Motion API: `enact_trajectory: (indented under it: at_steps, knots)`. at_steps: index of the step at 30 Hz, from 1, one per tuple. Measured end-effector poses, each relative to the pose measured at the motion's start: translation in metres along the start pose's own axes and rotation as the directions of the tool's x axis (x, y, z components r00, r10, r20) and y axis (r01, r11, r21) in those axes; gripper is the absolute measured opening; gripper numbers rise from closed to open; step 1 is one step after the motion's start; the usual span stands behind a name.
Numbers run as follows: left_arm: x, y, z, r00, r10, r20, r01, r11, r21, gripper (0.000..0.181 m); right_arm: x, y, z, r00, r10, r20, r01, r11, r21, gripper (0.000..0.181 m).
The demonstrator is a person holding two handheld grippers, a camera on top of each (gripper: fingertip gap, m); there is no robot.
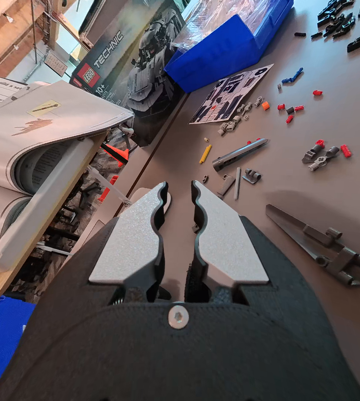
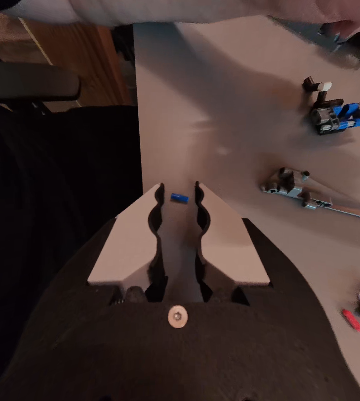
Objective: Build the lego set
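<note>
we are lowering the right gripper (image 2: 179, 184) over a small blue pin (image 2: 179, 198) lying alone on the table (image 2: 229, 141) close to its near edge; the jaws are standing apart with the pin between their tips, and they are holding nothing. the step in hand looks like picking this pin for the build, and the next move is calling for a careful close across so small and round a piece, which could roll or skid off the edge. our left gripper (image 1: 179, 184) is hovering part-open and empty near the table's left edge, facing the spread of loose parts: red pins (image 1: 281, 106), grey connectors (image 1: 229, 125), a yellow axle (image 1: 205, 154), a grey tube piece (image 1: 239, 154) and a long grey panel assembly (image 1: 317, 243). beyond them we are seeing the sticker sheet (image 1: 231, 95), a blue bin (image 1: 222, 52), the set's box (image 1: 131, 65) and the open instruction booklet (image 1: 51, 121). in the right wrist view the blue-and-black sub-assembly (image 2: 343, 117) and the other pieces are blurring, the far corner is cut off, and we cannot make out the booklet's page.
</note>
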State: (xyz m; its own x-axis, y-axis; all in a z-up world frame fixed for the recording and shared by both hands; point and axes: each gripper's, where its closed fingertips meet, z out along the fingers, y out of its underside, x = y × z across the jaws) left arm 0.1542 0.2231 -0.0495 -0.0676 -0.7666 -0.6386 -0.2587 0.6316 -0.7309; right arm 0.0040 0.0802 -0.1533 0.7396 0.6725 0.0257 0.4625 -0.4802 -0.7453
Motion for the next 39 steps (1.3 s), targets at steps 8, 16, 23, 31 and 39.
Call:
enact_trajectory:
  at_steps: [8,16,23,31,39]
  knots:
    - [-0.004,-0.002,-0.004,1.0,0.023,0.017,-0.023,1.0,0.007,0.018,0.02,0.004,-0.013,0.996,0.021,-0.09,-0.021,1.0,0.007,0.028]
    - [0.002,-0.006,-0.001,0.998,0.055,0.016,-0.055,0.998,0.005,0.018,-0.003,0.031,-0.038,0.984,0.103,-0.149,-0.107,0.994,-0.017,0.024]
    - [0.003,-0.006,-0.001,0.997,0.074,0.03,-0.074,0.997,-0.004,0.018,0.01,0.028,-0.043,0.929,0.207,-0.306,-0.199,0.978,0.056,0.019]
    - [0.006,-0.01,-0.003,0.995,0.096,0.03,-0.096,0.995,0.001,0.018,0.022,0.033,-0.035,0.917,0.218,-0.335,-0.221,0.975,0.029,0.008]
    - [0.01,-0.012,-0.005,0.992,0.121,0.025,-0.121,0.993,0.001,0.017,0.012,0.02,-0.03,0.917,0.237,-0.321,-0.237,0.971,0.038,0.023]
